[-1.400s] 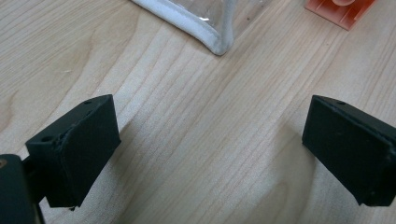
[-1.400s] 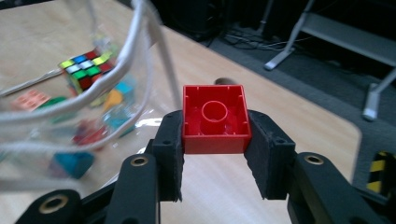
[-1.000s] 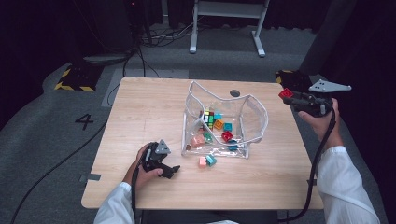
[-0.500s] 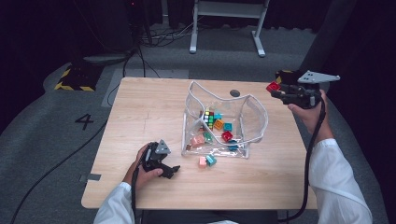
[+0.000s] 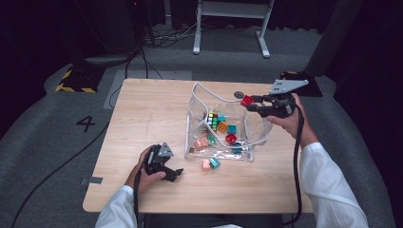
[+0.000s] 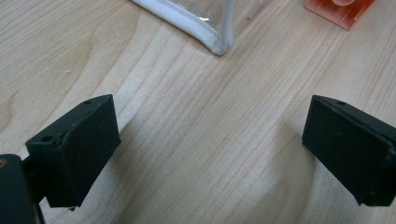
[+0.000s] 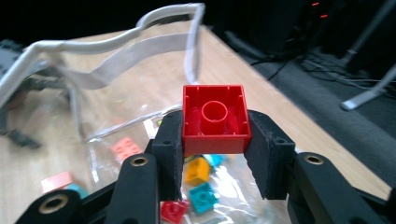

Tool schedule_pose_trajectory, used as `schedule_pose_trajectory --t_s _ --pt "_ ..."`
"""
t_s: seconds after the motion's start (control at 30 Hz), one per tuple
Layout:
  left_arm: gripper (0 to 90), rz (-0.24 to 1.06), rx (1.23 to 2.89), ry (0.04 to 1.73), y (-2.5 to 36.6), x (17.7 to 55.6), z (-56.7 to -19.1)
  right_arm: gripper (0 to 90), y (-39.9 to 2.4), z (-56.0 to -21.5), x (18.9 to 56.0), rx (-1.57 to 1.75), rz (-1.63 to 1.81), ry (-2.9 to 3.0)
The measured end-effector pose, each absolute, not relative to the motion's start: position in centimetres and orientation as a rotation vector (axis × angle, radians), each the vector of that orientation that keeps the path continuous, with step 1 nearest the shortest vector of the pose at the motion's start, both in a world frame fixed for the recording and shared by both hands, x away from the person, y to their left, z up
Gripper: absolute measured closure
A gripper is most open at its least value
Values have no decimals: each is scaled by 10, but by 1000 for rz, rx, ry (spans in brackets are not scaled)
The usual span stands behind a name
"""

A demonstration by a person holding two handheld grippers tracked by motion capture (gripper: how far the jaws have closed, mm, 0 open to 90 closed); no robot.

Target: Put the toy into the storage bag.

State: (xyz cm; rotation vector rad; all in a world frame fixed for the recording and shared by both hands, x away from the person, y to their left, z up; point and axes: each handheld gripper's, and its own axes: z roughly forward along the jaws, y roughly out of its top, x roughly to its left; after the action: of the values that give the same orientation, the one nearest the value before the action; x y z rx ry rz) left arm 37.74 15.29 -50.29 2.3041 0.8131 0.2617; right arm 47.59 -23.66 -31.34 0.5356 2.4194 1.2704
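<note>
- Markings: a white numeral "4" (image 5: 86,123) on the grey floor, off the table's left edge; a yellow-and-black hazard-striped block (image 5: 74,80) beyond the far left corner; no legible brand on any item.
- Surface: a rectangular table (image 5: 142,109) with a pale wood-grain top and rounded corners; grey carpet-like floor around it; dark surroundings with black cables and a white metal frame (image 5: 232,19) past the far edge.
- Clear bag (image 5: 223,124): transparent soft plastic with white piping along its rim; stands open on the right half of the table; its white-edged corner (image 6: 212,39) lies just ahead of the left gripper's jaws.
- Contents of the bag: small plastic bricks in red, orange, teal and pink, plus a multicoloured puzzle cube (image 5: 212,120).
- Loose bricks: a pink brick (image 5: 206,164) and a teal brick (image 5: 215,162) touch each other on the table, just outside the bag's near side.
- Red brick (image 7: 215,119): square, glossy moulded plastic; hollow underside with a round tube faces the right gripper view; held above the bag's right rim, near the table's far right edge.
- Right gripper (image 5: 254,105): clenched on the red brick; both black pads press its opposite side walls.
- Left gripper (image 5: 177,173): released; matte black jaws wide apart over bare wood, nothing between them; rests near the table's near edge, left of the bag.
</note>
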Motion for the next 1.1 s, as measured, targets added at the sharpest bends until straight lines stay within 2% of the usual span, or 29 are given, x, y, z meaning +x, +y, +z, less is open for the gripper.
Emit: schedule_pose_trajectory --t_s 0.3,0.63,1.1 --pt "40 261 2302 815 153 377 -503 591 -200 -326 473 383 1107 2571" --pt "40 262 2303 814 153 377 -503 591 -181 -338 476 345 838 2686" --pt "40 261 2303 815 153 377 -503 591 -204 -350 488 517 361 2783"
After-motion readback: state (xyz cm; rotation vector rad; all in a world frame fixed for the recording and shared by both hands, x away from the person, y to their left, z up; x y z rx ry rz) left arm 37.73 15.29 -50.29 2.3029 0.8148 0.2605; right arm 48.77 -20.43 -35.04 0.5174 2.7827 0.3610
